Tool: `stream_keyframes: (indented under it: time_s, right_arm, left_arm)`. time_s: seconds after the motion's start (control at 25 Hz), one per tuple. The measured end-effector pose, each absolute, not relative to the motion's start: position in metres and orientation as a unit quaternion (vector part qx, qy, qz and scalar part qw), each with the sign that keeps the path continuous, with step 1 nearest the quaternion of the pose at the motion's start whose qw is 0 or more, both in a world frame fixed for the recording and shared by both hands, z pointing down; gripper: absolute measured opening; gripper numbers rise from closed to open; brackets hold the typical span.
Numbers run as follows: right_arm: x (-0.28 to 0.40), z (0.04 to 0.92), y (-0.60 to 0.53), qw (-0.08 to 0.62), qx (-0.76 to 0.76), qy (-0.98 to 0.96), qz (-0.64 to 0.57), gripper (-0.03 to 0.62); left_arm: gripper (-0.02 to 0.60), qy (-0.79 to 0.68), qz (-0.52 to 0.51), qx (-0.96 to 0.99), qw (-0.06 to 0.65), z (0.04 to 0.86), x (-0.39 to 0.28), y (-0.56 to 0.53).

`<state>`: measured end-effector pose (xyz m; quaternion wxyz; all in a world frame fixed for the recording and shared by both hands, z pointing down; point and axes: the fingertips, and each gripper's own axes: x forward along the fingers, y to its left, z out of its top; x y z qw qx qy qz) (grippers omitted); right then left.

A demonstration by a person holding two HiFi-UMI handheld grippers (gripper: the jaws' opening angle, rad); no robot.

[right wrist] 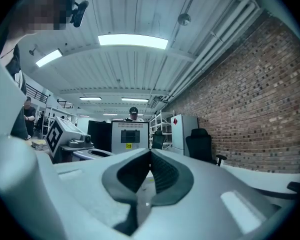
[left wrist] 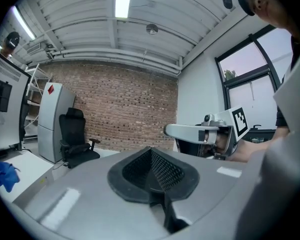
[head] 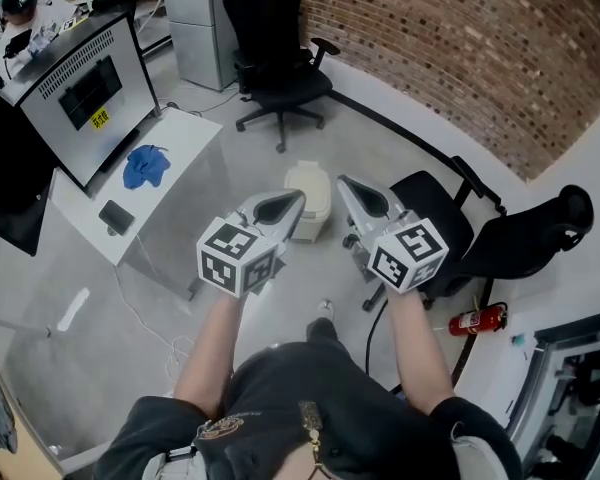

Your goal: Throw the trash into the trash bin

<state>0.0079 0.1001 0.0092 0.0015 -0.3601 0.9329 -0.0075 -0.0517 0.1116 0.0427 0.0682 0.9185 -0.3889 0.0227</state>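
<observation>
The left gripper (head: pixel 296 199) was pressed together with nothing in it. In the left gripper view its ribbed dark pads (left wrist: pixel 162 170) met at a single line. The right gripper (head: pixel 344 184) looked the same: its pads (right wrist: pixel 162 173) met at the tip with nothing between them. Both were held level, side by side at the middle of the head view, apart from each other and touching nothing.

Just beyond their tips, at centre frame, a cream trash bin (head: pixel 310 196) stood on the grey floor. Its lid seemed to be down, though the hinge or pedal side was too small to read.

No piece of trash was certain. The likeliest was a crumpled blue cloth (head: pixel 145 165) at upper left, lying on a white table (head: pixel 192 130) near a dark flat slab (head: pixel 116 217). A pale strip (head: pixel 73 310) also lay on the floor at lower left.

If the cloth was the trash, it would probably be soft, light and limp. It would be best pinched at a raised fold near its middle so that it bunched rather than trailed. The strip looked thin and flat, so it would be harder to get a jaw under.

The bin appeared to be light plastic and might skid if nudged, and its lid would need opening first.
</observation>
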Motion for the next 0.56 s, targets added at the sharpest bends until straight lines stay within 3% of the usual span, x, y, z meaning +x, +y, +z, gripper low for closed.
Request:
stream_keyframes:
  time_s: [0.56]
  right_arm:
    - [0.0081,0.0043,0.1009,0.004,-0.357,0.934,-0.004,0.003]
  left_arm:
    - [0.005,-0.385,0.022,0.92,0.074,0.0434,-0.0484,0.1123]
